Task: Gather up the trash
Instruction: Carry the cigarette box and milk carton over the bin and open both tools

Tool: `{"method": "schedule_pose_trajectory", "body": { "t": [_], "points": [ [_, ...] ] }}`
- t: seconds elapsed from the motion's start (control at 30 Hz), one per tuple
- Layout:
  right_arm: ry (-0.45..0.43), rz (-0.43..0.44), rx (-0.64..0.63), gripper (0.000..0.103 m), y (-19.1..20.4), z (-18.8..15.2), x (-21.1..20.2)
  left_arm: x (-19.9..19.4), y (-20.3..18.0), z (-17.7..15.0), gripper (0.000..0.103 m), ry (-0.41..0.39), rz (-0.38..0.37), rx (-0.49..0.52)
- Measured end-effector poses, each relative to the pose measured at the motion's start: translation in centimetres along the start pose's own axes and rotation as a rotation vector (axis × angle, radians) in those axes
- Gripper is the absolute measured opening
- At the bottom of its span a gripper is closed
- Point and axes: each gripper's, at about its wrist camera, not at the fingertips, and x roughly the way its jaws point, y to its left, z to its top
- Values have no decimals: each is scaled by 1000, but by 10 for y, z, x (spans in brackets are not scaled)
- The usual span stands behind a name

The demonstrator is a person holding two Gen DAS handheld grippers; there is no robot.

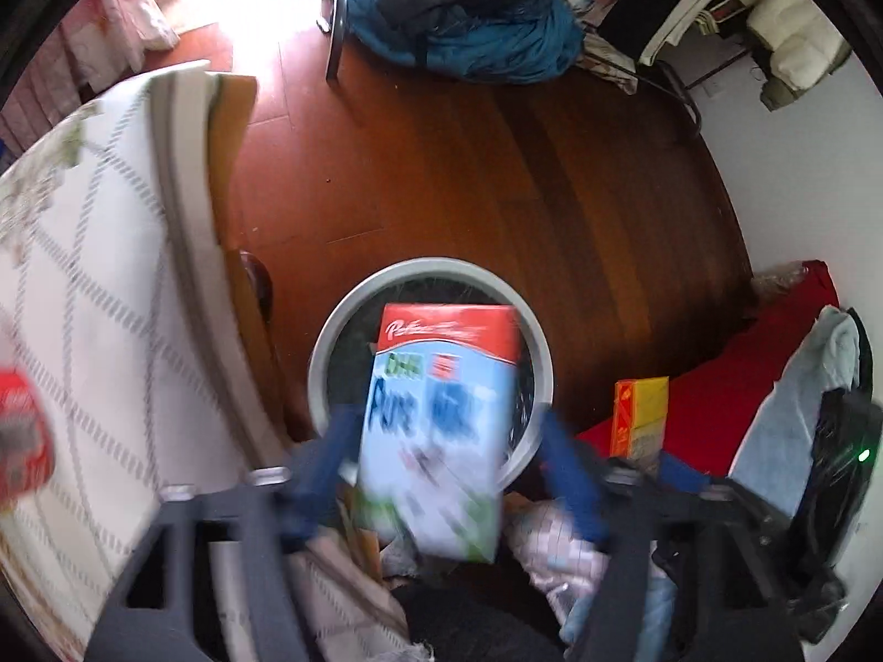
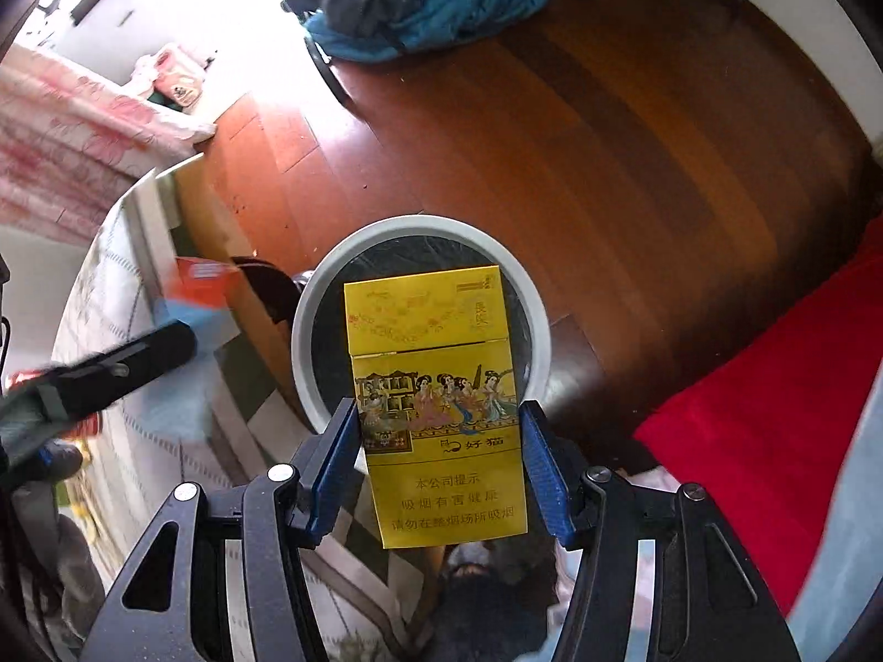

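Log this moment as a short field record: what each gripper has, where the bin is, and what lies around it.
left gripper: milk carton between its blue fingers; image blurred, grip contact unclear
right gripper: yellow cigarette pack, upright between its fingers
bin: round, grey rim, dark liner, on the wooden floor, appearing behind both items in each wrist view
bin contents: none visible; much of the inside is hidden
left of bin: bed with white patterned cover
right of bin: red cloth
far side: blue clothing pile
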Motion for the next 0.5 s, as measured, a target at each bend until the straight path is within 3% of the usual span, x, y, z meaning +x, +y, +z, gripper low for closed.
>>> {"method": "schedule_pose_trajectory", "body": {
  "t": [0.03, 0.07, 0.1, 0.13, 0.23, 0.37, 0.5],
  "points": [
    [6, 21, 13, 61, -4, 5, 8, 3, 2, 5, 100, 2, -3, -12],
    [12, 32, 24, 74, -7, 8, 13, 4, 3, 9, 100, 3, 3, -16],
    [12, 23, 33, 96, -10, 10, 17, 4, 5, 10, 100, 3, 13, -22],
    [4, 17, 32, 102, -13, 12, 21, 4, 5, 7, 100, 1, 20, -23],
    [-5, -20, 10, 103, -15, 11, 26, 2, 4, -3, 100, -10, 57, -11],
    [2, -99, -48, 103, -7, 0, 27, -3, 5, -23, 100, -52, 189, 31],
    [5, -172, -83, 103, 3, -15, 23, -11, 13, -42, 100, -86, 266, 37]
  ]
}}
